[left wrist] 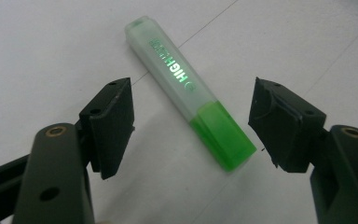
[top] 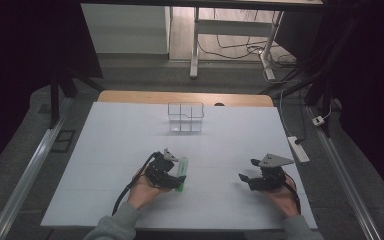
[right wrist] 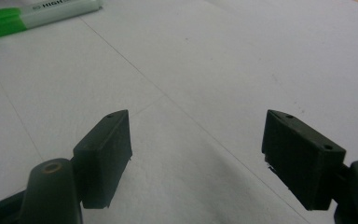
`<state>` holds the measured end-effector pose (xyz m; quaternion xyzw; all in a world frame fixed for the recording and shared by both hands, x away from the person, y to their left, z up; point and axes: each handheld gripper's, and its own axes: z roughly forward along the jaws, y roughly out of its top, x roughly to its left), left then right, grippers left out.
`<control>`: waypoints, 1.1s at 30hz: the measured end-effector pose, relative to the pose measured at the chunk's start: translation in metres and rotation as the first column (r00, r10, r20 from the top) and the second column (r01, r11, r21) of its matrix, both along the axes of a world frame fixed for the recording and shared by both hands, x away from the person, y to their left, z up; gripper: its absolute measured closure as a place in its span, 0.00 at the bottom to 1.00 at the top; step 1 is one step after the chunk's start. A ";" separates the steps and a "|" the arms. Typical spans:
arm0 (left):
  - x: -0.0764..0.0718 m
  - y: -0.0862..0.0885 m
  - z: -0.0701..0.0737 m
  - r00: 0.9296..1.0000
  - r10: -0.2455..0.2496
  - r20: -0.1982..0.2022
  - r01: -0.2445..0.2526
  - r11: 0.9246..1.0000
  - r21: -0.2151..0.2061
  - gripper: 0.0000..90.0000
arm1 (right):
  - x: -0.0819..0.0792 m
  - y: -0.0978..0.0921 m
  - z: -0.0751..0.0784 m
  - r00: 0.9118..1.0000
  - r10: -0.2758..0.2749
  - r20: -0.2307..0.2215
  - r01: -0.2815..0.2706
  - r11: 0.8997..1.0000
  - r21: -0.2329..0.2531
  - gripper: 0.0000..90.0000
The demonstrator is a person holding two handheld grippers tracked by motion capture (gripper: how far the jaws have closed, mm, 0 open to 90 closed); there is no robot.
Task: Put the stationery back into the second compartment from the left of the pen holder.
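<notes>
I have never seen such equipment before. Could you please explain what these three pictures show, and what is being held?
A person at a white table holds a black two-jaw gripper in each hand: the left gripper and the right gripper. One camera looks down from above; the other two ride on the grippers and look along their jaws. On the table lie a green highlighter pen with a clear cap and, farther back, a clear plastic box with compartments. Nothing is held: both grippers are open, the left with its jaws on either side of the pen.

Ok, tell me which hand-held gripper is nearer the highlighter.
Left. The left hand-held gripper is open right over the highlighter, jaws either side of it. The right hand-held gripper sits well off to its right.
</notes>
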<state>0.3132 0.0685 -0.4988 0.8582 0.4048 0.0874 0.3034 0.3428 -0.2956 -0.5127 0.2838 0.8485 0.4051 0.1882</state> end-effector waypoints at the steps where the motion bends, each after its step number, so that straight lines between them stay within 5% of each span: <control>1: 0.001 -0.001 0.000 1.000 0.003 -0.002 -0.003 1.000 -0.001 0.35 | 0.000 0.000 0.000 1.000 0.002 0.002 -0.002 1.000 0.000 0.26; 17: 0.010 -0.023 -0.018 0.997 0.074 -0.036 -0.071 0.994 0.081 0.33 | 0.000 0.001 0.000 1.000 0.000 0.008 0.000 1.000 -0.005 0.26; 21: 0.007 -0.028 -0.022 0.997 0.076 -0.023 -0.073 0.991 0.116 0.41 | 0.000 0.001 -0.001 1.000 0.005 0.007 -0.005 1.000 -0.009 0.26; 33: 0.003 -0.027 -0.020 0.995 0.101 -0.021 -0.098 0.989 0.112 0.60 | -0.005 0.004 0.004 0.998 0.001 0.058 0.000 1.000 -0.022 0.28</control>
